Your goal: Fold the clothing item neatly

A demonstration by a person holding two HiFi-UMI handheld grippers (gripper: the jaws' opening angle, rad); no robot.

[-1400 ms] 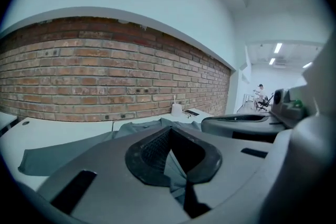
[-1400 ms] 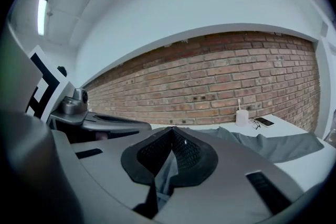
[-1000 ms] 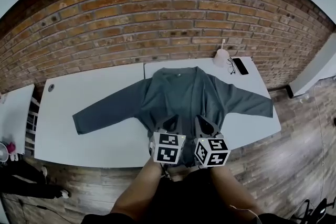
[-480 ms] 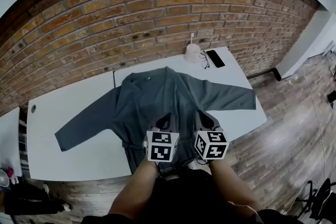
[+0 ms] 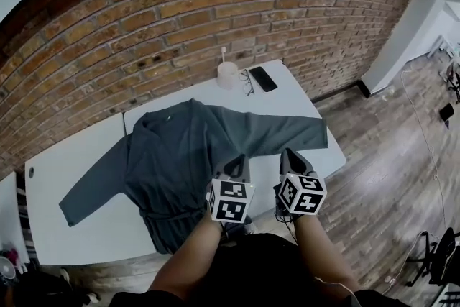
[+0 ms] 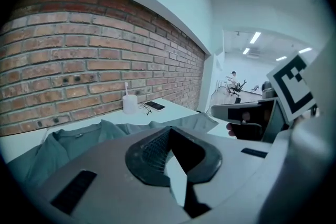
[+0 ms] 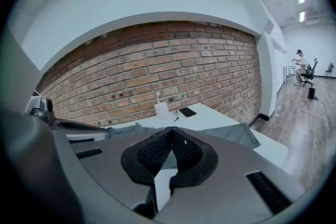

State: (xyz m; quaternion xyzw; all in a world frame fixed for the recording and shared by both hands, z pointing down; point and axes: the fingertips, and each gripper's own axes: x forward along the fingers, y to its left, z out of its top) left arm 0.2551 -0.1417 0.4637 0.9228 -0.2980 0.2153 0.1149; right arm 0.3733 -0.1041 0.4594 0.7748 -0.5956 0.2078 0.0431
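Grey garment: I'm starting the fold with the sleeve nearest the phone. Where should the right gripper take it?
Grip the cuff of that sleeve: it lies flat, stretched toward the table's right end. Come from the near edge with the right gripper, which is shut now and would need to open first.

Count, all placed off the garment [image 5: 180, 162]:
- garment ×1, sleeves ×2, one out to each side
- white tables ×2, butted together under it: left table [image 5: 79, 234] under its left half, right table [image 5: 287, 101] under its right half
- brick wall [image 5: 180, 3] ×1, beyond the collar
- between collar and wall, close together: white cup [image 5: 227, 73] ×1 with 1 thin stick in it, glasses [image 5: 248, 81] ×1, phone [image 5: 263, 79] ×1
- grippers ×2 on the garment's near side: left gripper [image 5: 233, 167], right gripper [image 5: 291, 154], 1 marker cube each
- person [image 7: 301, 68] ×1, seated, well beyond the garment's right sleeve
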